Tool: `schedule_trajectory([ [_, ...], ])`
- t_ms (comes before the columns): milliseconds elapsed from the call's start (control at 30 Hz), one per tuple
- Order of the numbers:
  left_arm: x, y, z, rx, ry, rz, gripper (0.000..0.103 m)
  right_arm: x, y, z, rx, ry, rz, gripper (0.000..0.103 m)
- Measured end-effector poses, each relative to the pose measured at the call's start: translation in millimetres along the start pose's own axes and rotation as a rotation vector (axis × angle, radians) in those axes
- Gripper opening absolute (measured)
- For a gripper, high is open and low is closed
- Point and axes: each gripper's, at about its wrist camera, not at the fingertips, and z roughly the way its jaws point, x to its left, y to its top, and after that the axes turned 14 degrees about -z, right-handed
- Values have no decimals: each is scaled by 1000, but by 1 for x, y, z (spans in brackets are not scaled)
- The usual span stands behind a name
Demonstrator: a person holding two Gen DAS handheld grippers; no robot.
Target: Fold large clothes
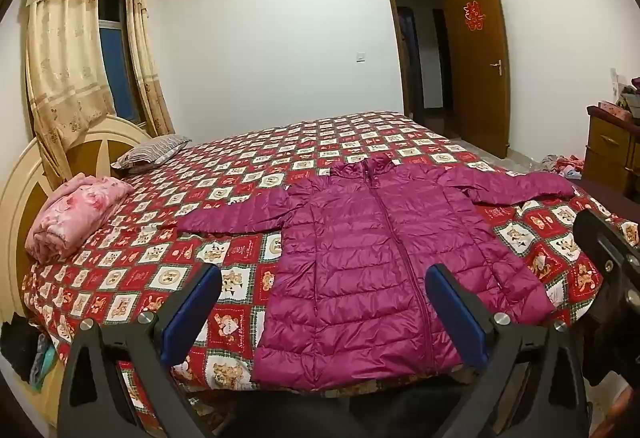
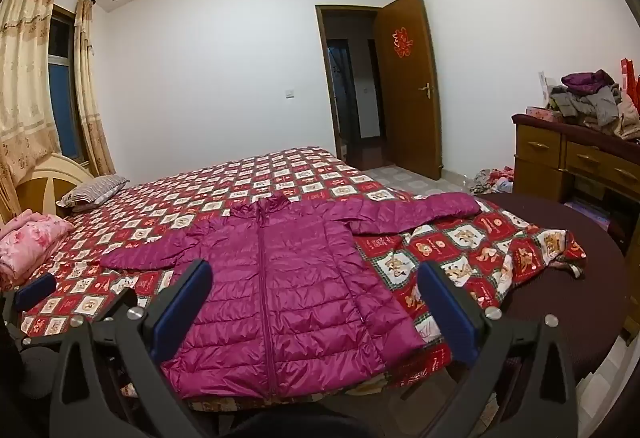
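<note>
Your jacket (image 1: 372, 258), a magenta quilted puffer, lies flat and face up on the patterned bedspread (image 1: 240, 166), zipped closed, directly ahead of both grippers. No fold shows yet: both sleeves are spread out to the sides and the hem is uncreased, so by my judgement the whole task is still ahead of you — sleeves in, then body folded over.

Its long axis runs away from you along the zipper: hem nearest your fingers at the bed's near edge, collar (image 1: 376, 162) farthest off. The sleeves lie crosswise to that line, one reaching left of your left gripper, the other stretching off to the right beyond your right gripper.

Your left gripper (image 1: 322, 312) is spread wide with nothing between its blue pads (image 1: 188, 314); it hovers above the hem's left part, the jacket's left edge showing between the fingers. Your right gripper (image 2: 316, 312) is likewise wide apart and holds nothing, hovering over the hem with the zipper showing between its fingers.

Beyond, to your left, a folded pink blanket (image 1: 76, 214) and a striped pillow (image 1: 152, 154) sit by the headboard. Off to your right stands a wooden dresser (image 2: 576, 162) piled with clothes, with an open door (image 2: 408, 86) behind.
</note>
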Motion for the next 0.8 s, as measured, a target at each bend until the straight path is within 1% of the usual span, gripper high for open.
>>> schedule_trajectory([
  [200, -1, 0, -3, 3, -20, -14, 102, 0, 0, 0, 6, -10, -20, 103],
  [800, 3, -1, -2, 5, -21, -24, 102, 0, 0, 0, 6, -5, -18, 103],
])
